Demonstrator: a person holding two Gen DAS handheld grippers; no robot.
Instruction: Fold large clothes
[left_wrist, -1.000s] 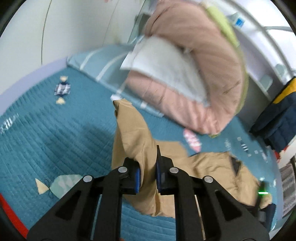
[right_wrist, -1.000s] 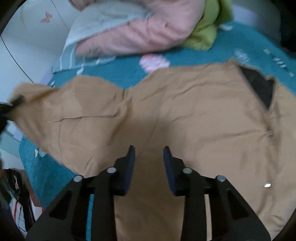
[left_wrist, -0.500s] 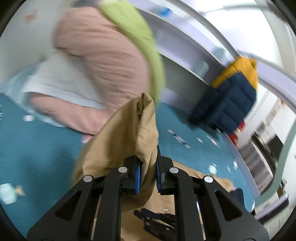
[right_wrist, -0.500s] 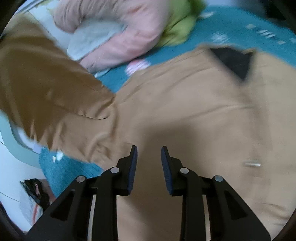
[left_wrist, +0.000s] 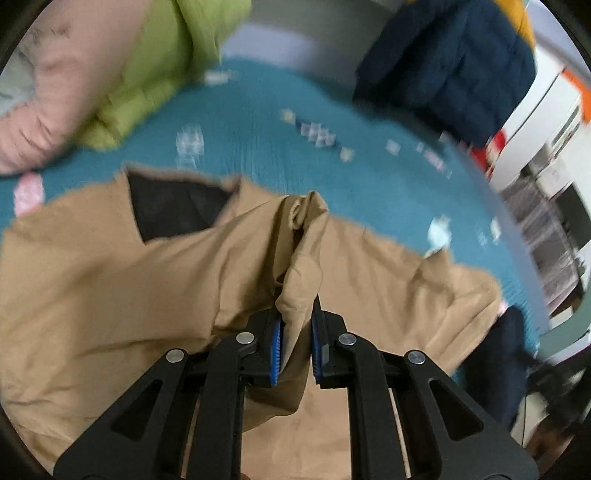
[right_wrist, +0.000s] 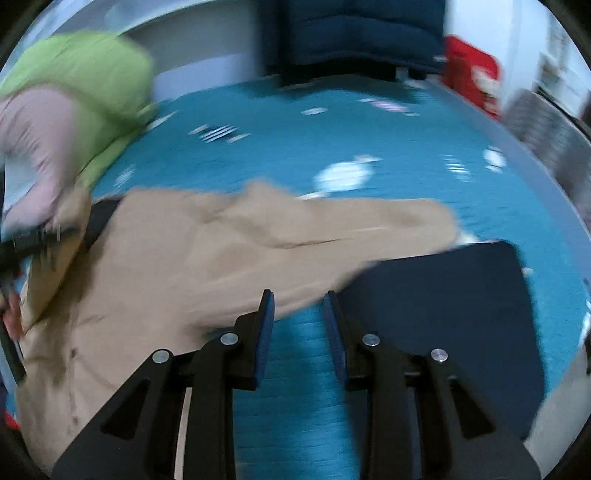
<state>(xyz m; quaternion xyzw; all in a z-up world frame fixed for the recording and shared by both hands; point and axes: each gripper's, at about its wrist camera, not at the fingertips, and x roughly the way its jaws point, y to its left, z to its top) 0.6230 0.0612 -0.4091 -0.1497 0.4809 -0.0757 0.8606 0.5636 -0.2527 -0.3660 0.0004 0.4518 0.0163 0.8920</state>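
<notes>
A large tan shirt (left_wrist: 110, 280) with a dark collar lining (left_wrist: 173, 206) lies spread on a teal bedspread (left_wrist: 258, 122). My left gripper (left_wrist: 296, 347) is shut on the end of the shirt's sleeve (left_wrist: 299, 273) and holds it over the shirt's body. The shirt also shows in the right wrist view (right_wrist: 207, 251), blurred. My right gripper (right_wrist: 298, 332) is open and empty, over the bedspread (right_wrist: 369, 122) at the shirt's edge. The left gripper (right_wrist: 22, 247) shows at the far left of the right wrist view.
A pink quilt (left_wrist: 55, 85) and a green one (left_wrist: 159, 59) are piled at the back left. A navy jacket (left_wrist: 454, 62) hangs behind the bed. A dark navy cloth (right_wrist: 443, 314) lies on the bedspread right of my right gripper.
My left gripper has carried the sleeve up and across, over the shirt's body. My right gripper has swung right, off the shirt's middle to its edge.
</notes>
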